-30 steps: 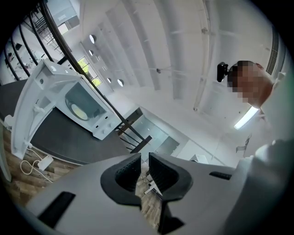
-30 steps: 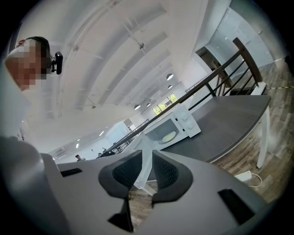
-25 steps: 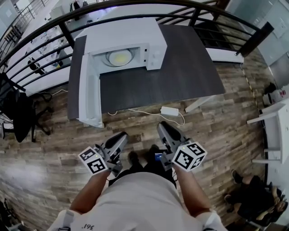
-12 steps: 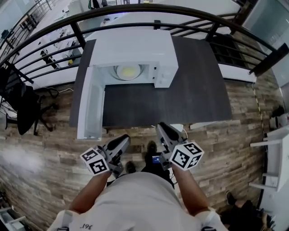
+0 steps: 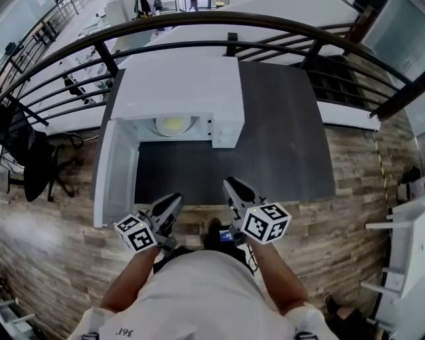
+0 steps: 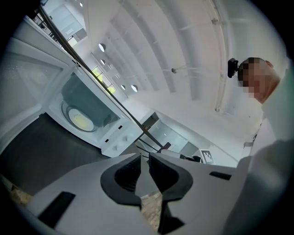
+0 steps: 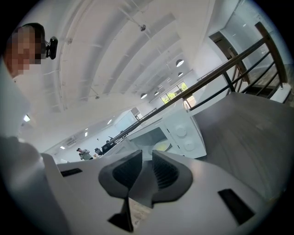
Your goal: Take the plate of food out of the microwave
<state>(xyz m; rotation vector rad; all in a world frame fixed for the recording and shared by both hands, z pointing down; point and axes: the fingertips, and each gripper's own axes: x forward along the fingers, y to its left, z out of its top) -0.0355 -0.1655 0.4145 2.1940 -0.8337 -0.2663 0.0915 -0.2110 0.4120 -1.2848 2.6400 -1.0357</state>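
A white microwave (image 5: pixel 179 83) stands on a dark table (image 5: pixel 279 133) with its door (image 5: pixel 114 172) swung open to the left. The plate of yellow food (image 5: pixel 171 123) sits inside the cavity. It also shows in the left gripper view as plate (image 6: pixel 80 120) and, partly hidden by the jaws, in the right gripper view as plate (image 7: pixel 161 146). My left gripper (image 5: pixel 174 198) and right gripper (image 5: pixel 230 180) hover side by side at the table's near edge, well short of the microwave. Both stand slightly open with nothing between the jaws, as the left gripper (image 6: pixel 144 156) and right gripper (image 7: pixel 147 153) views show.
A dark metal railing (image 5: pixel 199 20) curves behind the table. A black office chair (image 5: pixel 26 159) stands at the left on the wooden floor. White furniture (image 5: pixel 405 226) is at the right edge. The open door juts out past the table's front left corner.
The person has walked toward the table; both grippers came forward from over the floor to the table's near edge. The jaws look unchanged.
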